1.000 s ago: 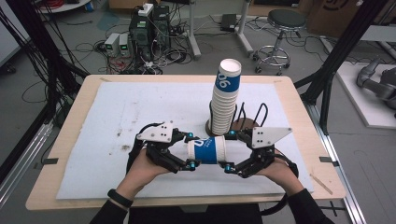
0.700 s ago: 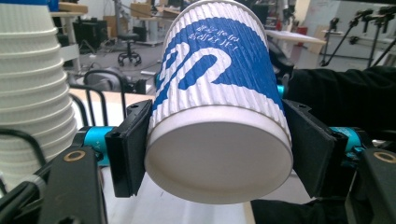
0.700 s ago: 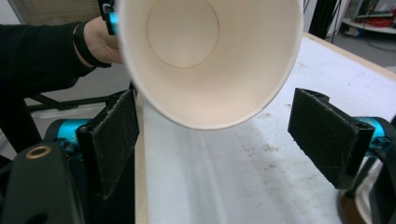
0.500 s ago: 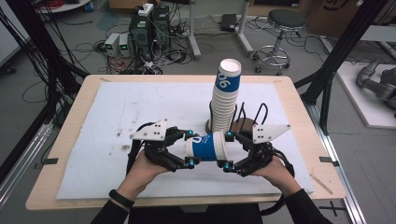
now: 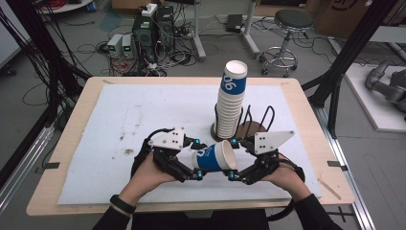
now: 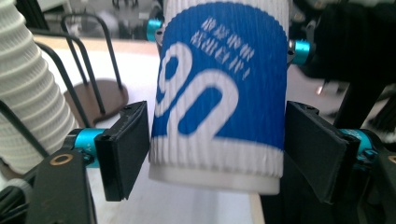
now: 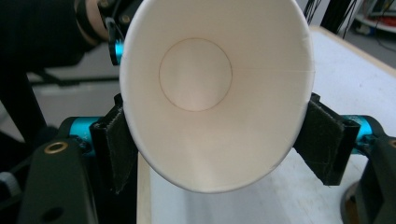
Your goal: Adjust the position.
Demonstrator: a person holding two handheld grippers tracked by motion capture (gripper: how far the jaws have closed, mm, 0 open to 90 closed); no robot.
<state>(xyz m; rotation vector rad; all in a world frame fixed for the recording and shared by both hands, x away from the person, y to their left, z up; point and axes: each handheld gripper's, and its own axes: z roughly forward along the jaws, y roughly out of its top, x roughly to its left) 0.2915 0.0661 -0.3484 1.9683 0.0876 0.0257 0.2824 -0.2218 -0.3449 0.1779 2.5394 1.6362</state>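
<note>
Since the earlier pictures, the left gripper (image 5: 196, 160) has let its jaws spread and the right gripper (image 5: 233, 159) has drawn its jaws in on the cup's mouth end, while both my hands hold about where they were. I see the paper cup (image 5: 214, 156) lying level between the two grippers above the near part of the white mat (image 5: 119, 124), its open rim turned toward the right gripper. In the left gripper view the jaws stand just off the cup's ribbed blue-and-white wall, a sliver of gap on each side. In the right gripper view the pads (image 7: 116, 140) press against the rim, which looks squeezed slightly oval. Just beyond the cup, the stack of cups (image 5: 231, 105) stands upright in the wire holder (image 5: 256, 122).
</note>
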